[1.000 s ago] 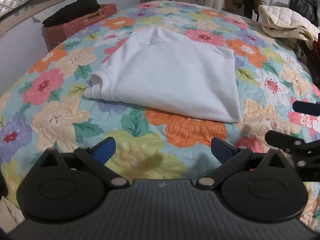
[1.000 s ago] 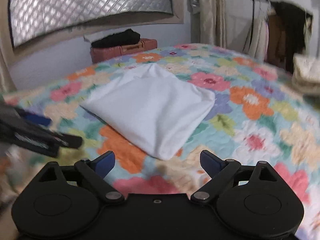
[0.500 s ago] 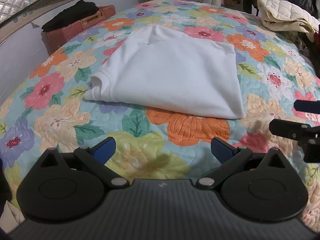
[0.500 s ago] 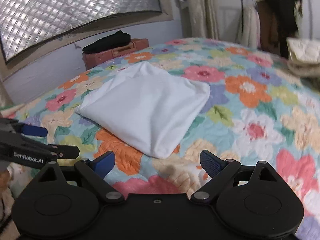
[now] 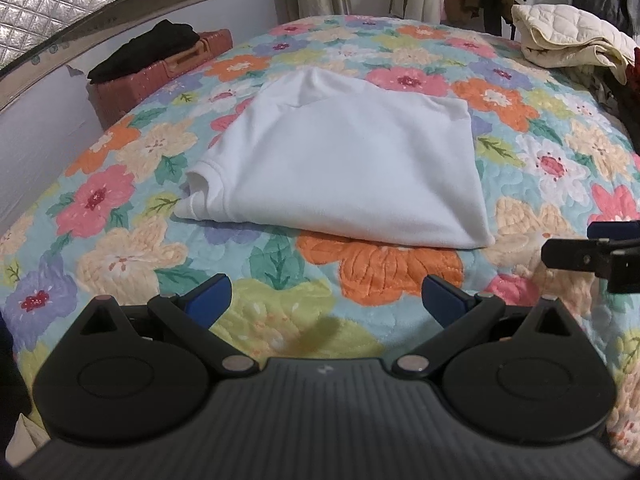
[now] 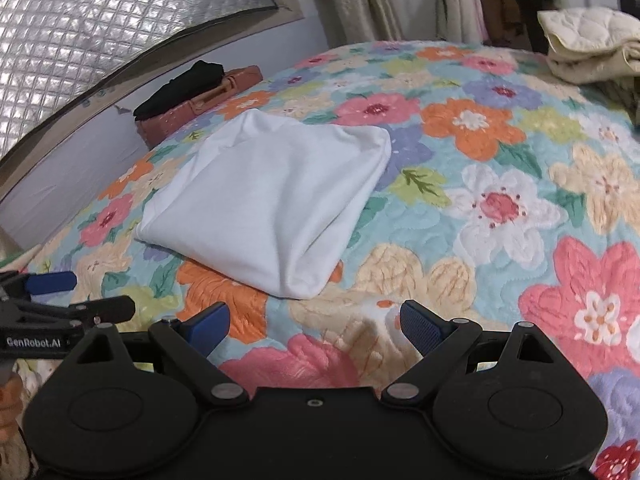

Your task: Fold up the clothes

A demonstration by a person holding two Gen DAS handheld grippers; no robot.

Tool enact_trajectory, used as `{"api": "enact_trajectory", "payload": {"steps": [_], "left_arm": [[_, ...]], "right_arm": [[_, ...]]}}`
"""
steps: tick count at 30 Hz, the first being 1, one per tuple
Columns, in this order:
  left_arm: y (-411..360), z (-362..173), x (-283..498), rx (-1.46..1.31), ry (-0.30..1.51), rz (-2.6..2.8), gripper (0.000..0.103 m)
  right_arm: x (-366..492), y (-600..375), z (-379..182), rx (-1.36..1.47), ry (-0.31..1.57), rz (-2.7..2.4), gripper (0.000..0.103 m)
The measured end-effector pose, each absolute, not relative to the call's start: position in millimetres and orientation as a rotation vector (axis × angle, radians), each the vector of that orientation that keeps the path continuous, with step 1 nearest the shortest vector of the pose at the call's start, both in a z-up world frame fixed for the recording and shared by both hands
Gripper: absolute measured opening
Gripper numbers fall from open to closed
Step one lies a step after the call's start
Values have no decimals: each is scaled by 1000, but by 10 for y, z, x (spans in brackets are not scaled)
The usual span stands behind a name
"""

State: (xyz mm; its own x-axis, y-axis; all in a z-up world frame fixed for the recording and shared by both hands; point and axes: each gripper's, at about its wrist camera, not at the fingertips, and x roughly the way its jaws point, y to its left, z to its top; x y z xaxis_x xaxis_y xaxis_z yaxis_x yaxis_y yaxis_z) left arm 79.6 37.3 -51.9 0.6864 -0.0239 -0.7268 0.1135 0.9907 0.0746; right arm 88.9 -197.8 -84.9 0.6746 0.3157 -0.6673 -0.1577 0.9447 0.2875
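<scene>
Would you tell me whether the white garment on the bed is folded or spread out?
Folded: the white garment lies as a compact layered rectangle on the floral quilt, doubled edges visible.

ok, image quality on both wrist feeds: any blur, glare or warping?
Left wrist view: sharp; fisheye bows the bed edge; white shirt bright but its hem still shows; faint shadow on the quilt between the open tongs. Right wrist view: also sharp, the silver window panel shiny, not blown out.

Both the left claw [image 5: 324,298] and right claw [image 6: 314,322] have edged nearer the folded white garment [image 5: 340,168].
</scene>
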Motion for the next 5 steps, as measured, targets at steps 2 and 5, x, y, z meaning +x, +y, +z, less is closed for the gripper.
{"api": "enact_trajectory", "payload": {"steps": [2, 5], "left_arm": [[371, -530, 802, 116, 821, -74, 103], [373, -533, 807, 106, 835, -71, 103]], "right_arm": [[896, -1979, -846, 207, 784, 274, 94], [919, -1981, -782, 147, 756, 283, 94]]}}
